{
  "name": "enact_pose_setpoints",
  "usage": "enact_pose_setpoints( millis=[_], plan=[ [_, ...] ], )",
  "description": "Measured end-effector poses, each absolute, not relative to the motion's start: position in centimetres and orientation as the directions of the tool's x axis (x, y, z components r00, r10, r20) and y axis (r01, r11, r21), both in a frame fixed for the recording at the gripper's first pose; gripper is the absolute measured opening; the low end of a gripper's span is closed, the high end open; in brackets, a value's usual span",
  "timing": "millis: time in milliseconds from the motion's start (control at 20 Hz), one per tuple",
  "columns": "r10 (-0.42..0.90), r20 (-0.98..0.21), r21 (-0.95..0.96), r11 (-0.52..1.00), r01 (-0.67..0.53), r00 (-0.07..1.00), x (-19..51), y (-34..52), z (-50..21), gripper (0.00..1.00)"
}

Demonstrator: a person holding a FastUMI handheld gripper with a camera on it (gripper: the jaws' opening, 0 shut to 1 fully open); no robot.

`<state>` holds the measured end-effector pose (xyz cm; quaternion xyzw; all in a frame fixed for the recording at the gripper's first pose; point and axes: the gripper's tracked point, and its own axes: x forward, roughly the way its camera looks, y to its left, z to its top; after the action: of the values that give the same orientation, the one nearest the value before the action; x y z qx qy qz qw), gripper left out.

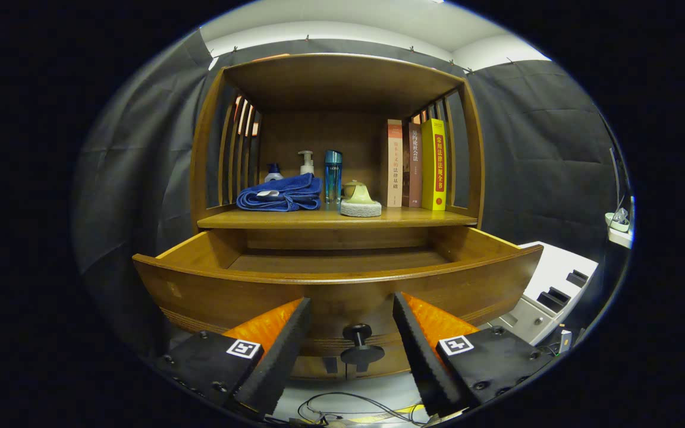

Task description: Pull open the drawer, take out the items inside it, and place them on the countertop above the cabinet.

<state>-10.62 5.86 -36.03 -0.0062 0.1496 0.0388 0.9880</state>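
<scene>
Drawer (342,279) of brown wood stands pulled out, claw (351,306) spread.

Drawer (342,279): pulled out below the counter (336,218). On counter, left to right: folded towel (280,193), two bottles behind it, taller bottle (333,176), sponge (360,207), three books (417,165) upright. Drawer knob (359,343): between the parted tongs (351,312), untouched.
</scene>
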Motion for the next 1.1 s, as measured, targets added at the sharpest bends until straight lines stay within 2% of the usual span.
enact_pose_setpoints(
  millis=[450, 1100],
  plan=[
    [0.057, -0.291, -0.014, 0.998, -0.064, 0.955, -4.3, 6.7, -37.1, 0.94],
    [0.056, -0.307, 0.026, 0.998, -0.051, 0.950, -1.5, 7.2, -38.3, 0.94]
  ],
)
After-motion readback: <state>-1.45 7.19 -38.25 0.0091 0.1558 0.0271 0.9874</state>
